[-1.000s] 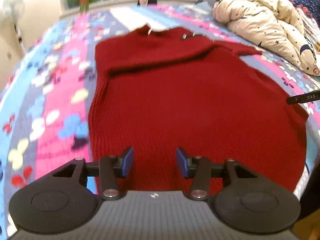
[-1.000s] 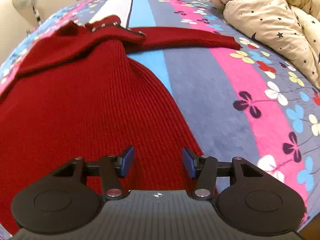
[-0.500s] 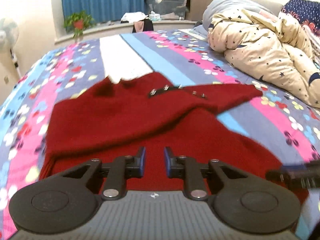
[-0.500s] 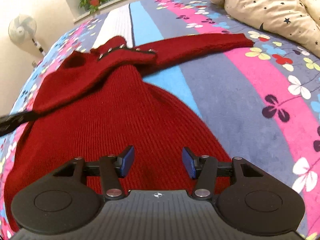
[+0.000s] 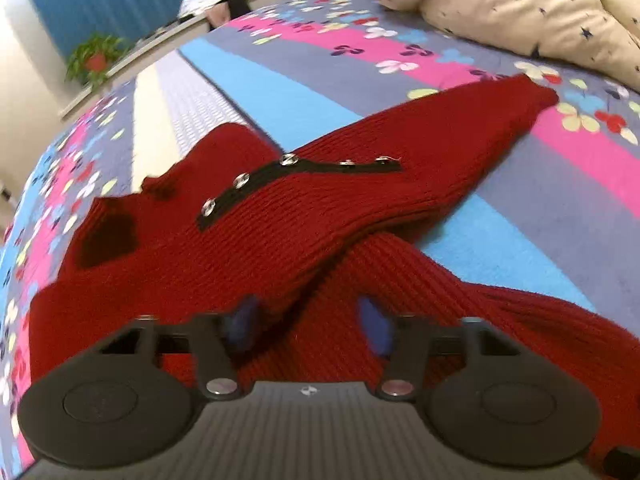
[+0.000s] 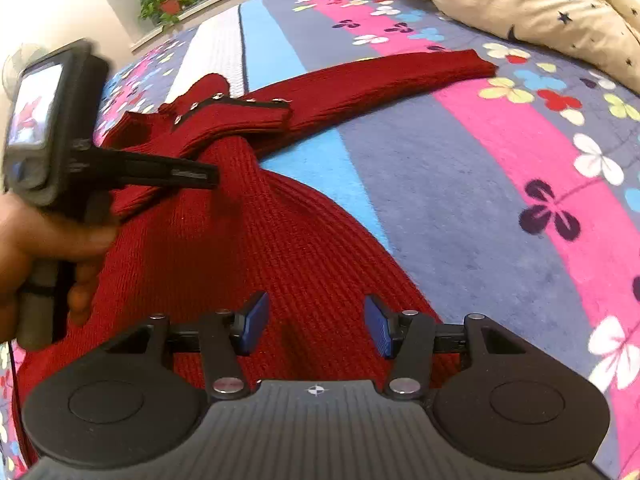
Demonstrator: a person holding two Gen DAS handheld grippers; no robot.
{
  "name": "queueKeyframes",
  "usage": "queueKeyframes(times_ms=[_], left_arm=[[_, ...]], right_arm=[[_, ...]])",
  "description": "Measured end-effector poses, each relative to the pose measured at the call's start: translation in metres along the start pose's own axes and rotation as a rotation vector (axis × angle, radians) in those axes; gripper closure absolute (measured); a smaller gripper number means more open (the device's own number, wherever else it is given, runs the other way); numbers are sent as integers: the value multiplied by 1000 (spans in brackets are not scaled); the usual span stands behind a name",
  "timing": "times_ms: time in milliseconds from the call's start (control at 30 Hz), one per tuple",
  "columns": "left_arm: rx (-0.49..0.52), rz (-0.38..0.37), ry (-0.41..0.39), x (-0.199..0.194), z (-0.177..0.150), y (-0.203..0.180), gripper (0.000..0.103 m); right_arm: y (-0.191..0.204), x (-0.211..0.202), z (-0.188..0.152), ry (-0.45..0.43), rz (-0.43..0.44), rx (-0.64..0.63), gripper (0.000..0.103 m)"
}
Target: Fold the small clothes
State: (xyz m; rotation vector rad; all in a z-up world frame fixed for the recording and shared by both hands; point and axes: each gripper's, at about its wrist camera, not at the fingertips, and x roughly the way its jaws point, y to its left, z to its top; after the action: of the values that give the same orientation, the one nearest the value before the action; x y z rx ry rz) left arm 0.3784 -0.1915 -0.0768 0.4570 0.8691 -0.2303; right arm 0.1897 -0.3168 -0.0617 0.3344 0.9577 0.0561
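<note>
A dark red knit sweater [image 5: 280,240] with a black studded strip [image 5: 296,168] lies on the bed, one sleeve folded across its chest and the other sleeve [image 5: 480,128] stretched out to the right. My left gripper [image 5: 308,324] is open, low over the folded sleeve's edge. My right gripper [image 6: 314,326] is open above the sweater's [image 6: 240,248] lower body. The left gripper [image 6: 200,174] also shows in the right wrist view, reaching over the folded sleeve.
The bedspread [image 6: 500,184] is striped pink, blue and grey with flowers. A cream star-print duvet [image 5: 540,8] is heaped at the far right. A potted plant [image 6: 170,0] stands on the sill by blue curtains; a fan is at the left.
My left gripper has moved forward toward the sweater's chest and its jaws have opened wider after narrowing. My right gripper stays open and has shifted slightly; the left tool entered its view.
</note>
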Motion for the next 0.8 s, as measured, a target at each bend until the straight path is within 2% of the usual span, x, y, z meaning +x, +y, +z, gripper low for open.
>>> queueKeyframes(times_ms=[67, 167, 267, 400, 500, 600, 733, 800], left_arm=[[-21, 22, -7, 1, 2, 12, 93], [-108, 2, -57, -9, 1, 51, 95], [-156, 61, -104, -23, -9, 99, 96], [-301, 166, -115, -43, -45, 195, 97], [-422, 276, -90, -60, -94, 281, 97], [-561, 432, -50, -84, -162, 372, 97], [-853, 668, 10, -126, -274, 478, 97], [-1049, 703, 51, -143, -333, 512, 95]], right_arm=[[4, 4, 0, 15, 6, -19, 48], [12, 11, -1, 44, 12, -70, 48], [18, 16, -4, 55, 0, -111, 48], [22, 22, -8, 69, -19, -146, 48], [27, 24, -11, 71, -38, -182, 48], [32, 25, -13, 70, -51, -194, 48], [37, 25, -14, 68, -60, -218, 46], [38, 27, -14, 68, -68, -230, 46]])
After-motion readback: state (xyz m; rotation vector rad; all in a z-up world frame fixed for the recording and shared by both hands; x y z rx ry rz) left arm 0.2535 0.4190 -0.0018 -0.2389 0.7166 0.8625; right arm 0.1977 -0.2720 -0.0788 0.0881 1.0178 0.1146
